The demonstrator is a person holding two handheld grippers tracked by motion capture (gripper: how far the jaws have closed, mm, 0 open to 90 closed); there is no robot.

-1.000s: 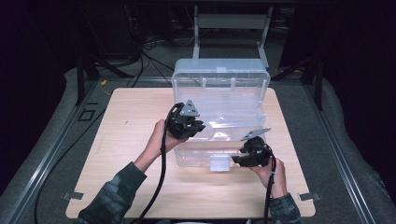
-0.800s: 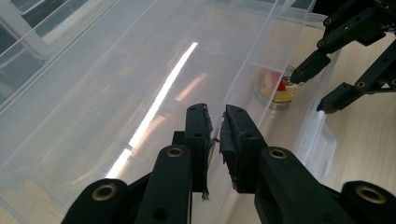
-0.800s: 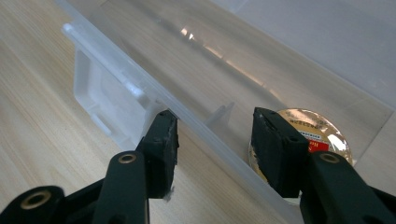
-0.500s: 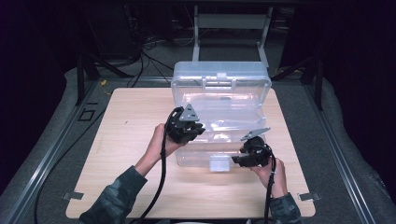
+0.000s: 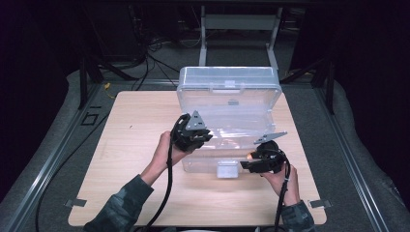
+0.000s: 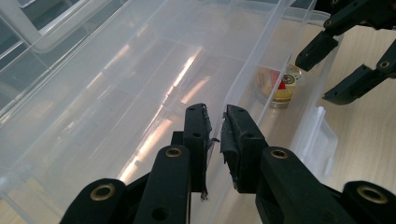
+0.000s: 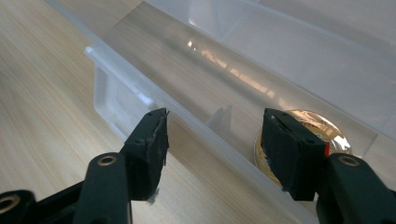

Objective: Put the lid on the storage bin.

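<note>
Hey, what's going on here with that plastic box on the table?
A person is working at an open clear plastic box on a wooden table with a gripper in each hand. The left gripper is shut on a thin clear divider wall inside the box. The right gripper sits at the front wall by the latch; its jaws have just been opening, apart and gripping nothing. A small round gold tin lies in the front compartment.

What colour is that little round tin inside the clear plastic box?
Gold, with a red mark on it: the round tin in the clear box shows best in the left gripper view.
</note>
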